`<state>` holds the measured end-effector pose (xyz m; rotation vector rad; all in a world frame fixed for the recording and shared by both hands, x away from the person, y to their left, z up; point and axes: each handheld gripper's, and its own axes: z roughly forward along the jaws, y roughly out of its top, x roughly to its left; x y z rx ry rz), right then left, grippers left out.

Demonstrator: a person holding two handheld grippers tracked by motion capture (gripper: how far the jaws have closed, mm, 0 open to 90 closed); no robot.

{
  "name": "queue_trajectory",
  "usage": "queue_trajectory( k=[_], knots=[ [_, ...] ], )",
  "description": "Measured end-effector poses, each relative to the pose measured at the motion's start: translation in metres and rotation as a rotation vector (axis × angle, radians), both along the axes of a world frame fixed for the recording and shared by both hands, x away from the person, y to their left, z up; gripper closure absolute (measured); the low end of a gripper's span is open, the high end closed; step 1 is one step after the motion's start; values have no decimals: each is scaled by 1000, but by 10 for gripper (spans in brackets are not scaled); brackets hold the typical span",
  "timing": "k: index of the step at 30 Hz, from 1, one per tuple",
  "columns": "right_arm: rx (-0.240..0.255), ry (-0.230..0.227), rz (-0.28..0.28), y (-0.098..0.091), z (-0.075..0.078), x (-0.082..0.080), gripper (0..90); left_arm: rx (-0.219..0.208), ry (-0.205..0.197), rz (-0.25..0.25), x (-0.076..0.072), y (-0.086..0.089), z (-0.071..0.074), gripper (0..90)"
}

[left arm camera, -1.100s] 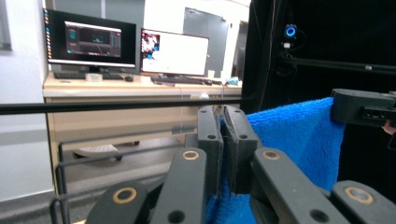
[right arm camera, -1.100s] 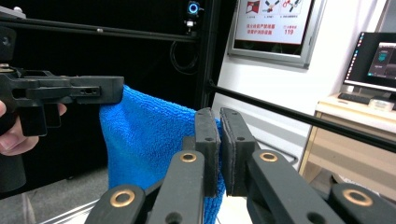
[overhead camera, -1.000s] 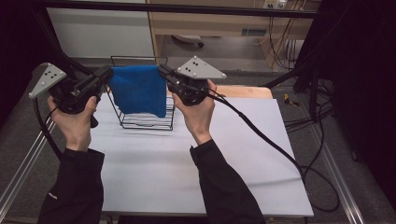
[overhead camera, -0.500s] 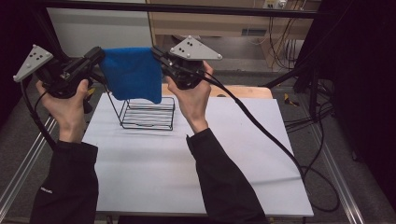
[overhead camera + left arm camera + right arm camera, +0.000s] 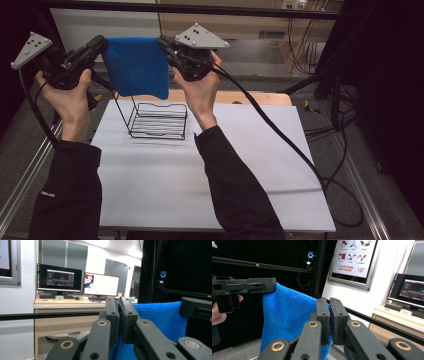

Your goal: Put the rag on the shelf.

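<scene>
The blue cloth (image 5: 136, 66) is soft, light and floppy, so the best places to hold it are its two top corners. It hangs in the air above the black wire rack (image 5: 158, 120) on the white table (image 5: 250, 165). The left gripper (image 5: 98, 44) pinches one top corner tight. The right gripper (image 5: 164, 44) pinches the other. Both hands are held up high, facing each other.
</scene>
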<state>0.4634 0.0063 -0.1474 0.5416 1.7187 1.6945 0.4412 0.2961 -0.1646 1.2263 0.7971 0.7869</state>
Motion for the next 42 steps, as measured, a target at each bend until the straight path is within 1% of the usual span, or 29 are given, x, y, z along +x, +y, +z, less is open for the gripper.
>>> queue_trajectory(
  k=[3,5,6,7,10,11,14,18,19,22,25,27,29,31,35,40,42],
  knots=[
    [-7,-6,-9,3,3,5,870,-18,-4,1,5,2,1,862],
    [-6,4,-8,5,5,8,870,-19,-4,7,9,2,1,862],
    [-6,2,-10,6,6,10,869,-19,-4,7,9,2,1,862],
    [-10,-1,-13,7,7,11,870,-18,-1,13,14,3,2,862],
    [-13,-8,-20,8,10,16,869,-17,-2,16,20,2,4,862],
    [-13,-10,-22,8,10,19,869,-22,-4,16,23,2,4,862],
    [-7,-1,-28,8,11,26,869,-25,-4,21,30,0,4,862],
    [-18,-2,-45,7,10,36,870,-7,-3,31,40,-3,6,862],
    [-20,-10,-49,7,10,39,869,-5,-4,32,41,-3,7,862],
    [-20,-12,-52,7,11,45,869,-21,-5,30,47,-3,6,862],
    [-23,-18,-54,9,10,50,869,-23,1,35,53,-1,2,862],
    [-40,-25,-61,11,7,55,869,-16,7,40,56,-1,-1,862],
    [-51,-18,-63,13,4,59,869,-11,12,45,60,1,-5,862],
    [-73,-12,-67,15,0,63,869,-8,18,46,63,2,-8,862],
    [-109,-14,-68,18,-7,66,869,7,32,46,65,4,-19,862],
    [-133,20,-50,17,-21,62,868,24,42,22,61,8,-34,862],
    [-125,44,-39,15,-27,59,867,37,56,6,58,8,-40,861]
  ],
)
